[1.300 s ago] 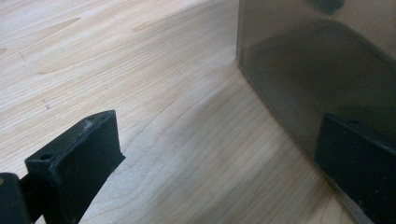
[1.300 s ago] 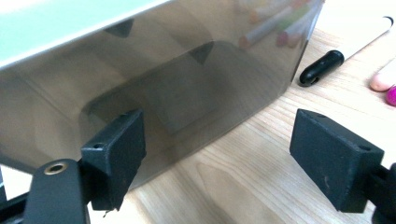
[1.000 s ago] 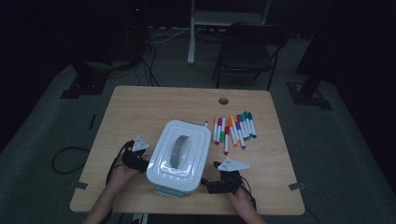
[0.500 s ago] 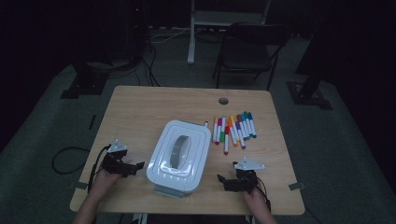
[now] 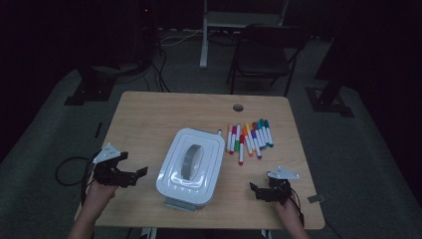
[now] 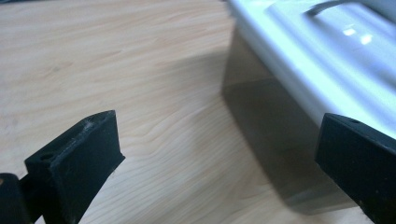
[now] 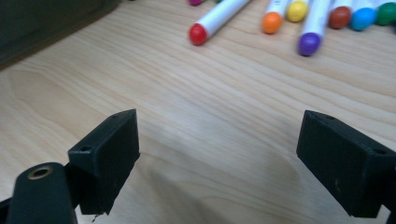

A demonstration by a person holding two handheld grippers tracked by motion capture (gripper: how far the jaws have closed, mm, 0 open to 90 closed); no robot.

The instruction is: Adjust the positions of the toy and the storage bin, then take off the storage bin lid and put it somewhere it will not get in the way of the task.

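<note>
A white lidded box (image 5: pixel 191 165) with a grey handle stands in the middle of the wooden table (image 5: pixel 149 119). Its white side (image 6: pixel 299 60) fills the upper right of the left gripper view. A row of coloured markers (image 5: pixel 249 137) lies to its right; their capped ends (image 7: pixel 289 14) run along the top of the right gripper view. My left gripper (image 5: pixel 130 174) is open, left of the box and apart from it, with nothing between its fingertips (image 6: pixel 74 163). Near the front right edge my right gripper (image 5: pixel 260 191) is open over bare wood, below the markers.
A cable hole (image 5: pixel 238 107) sits near the table's far edge. A dark chair (image 5: pixel 263 55) and a white post (image 5: pixel 204 30) stand beyond the table. Cables (image 5: pixel 69 169) trail off the table's left side.
Both grippers have drawn back from the box's sides towards the table's front corners, the left one going left and the right one going right. The box has stayed in place.
</note>
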